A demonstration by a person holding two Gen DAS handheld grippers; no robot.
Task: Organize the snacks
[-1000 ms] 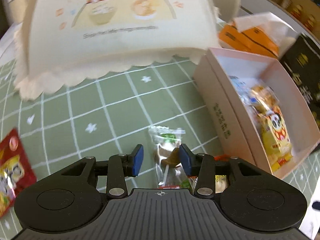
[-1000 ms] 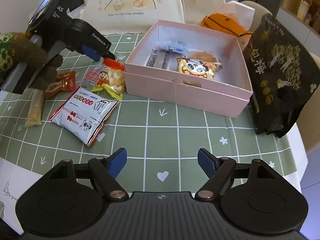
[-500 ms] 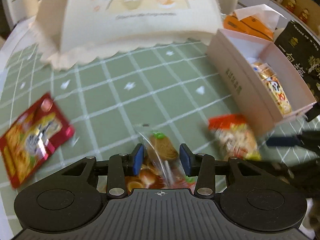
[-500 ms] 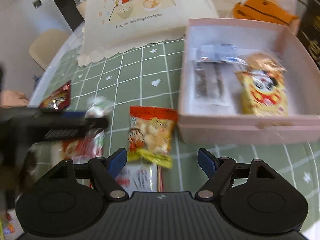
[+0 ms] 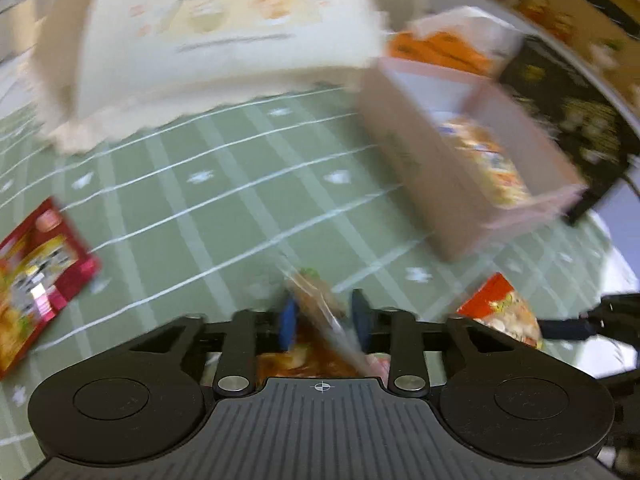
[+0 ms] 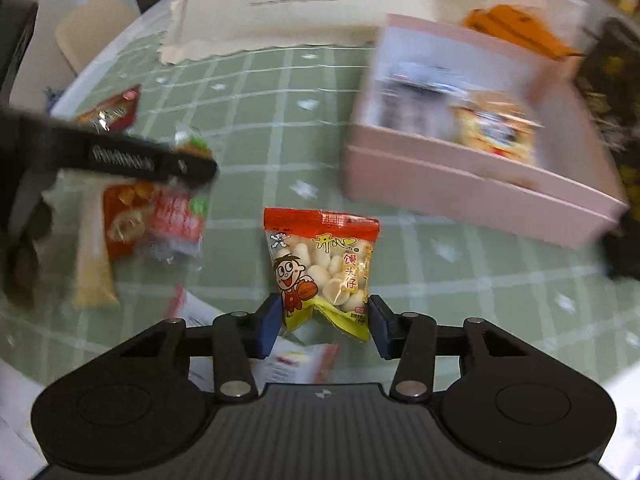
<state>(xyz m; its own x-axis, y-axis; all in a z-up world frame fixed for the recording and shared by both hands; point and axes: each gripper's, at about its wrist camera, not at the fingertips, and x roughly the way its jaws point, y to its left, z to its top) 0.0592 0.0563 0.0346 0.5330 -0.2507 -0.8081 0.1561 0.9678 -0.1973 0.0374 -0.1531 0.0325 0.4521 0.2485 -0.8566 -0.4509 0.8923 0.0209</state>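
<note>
Now both grippers have just been closing: the left gripper (image 5: 323,322) pinches a clear snack packet (image 5: 320,300), the right gripper (image 6: 322,325) clamps the red bun-snack bag (image 6: 322,268), pink box (image 6: 476,196) at two o'clock.

Red-and-yellow snack bag (image 6: 320,268), right wrist view: yellow characters "开心" in red band, red characters "馒头仔" running down right side over window of white puffs; cartoon boy face printed lower left. Small print at bag's bottom right corner: too small to read.

Cream food cover (image 6: 292,4): one line of dark print under cartoon bowls, blurred, unreadable.

Pink box (image 6: 480,188): packets inside blurred, no print legible.

Left wrist view: heavy motion blur. Red packet (image 5: 36,276) print illegible; pink box side marking illegible.
</note>
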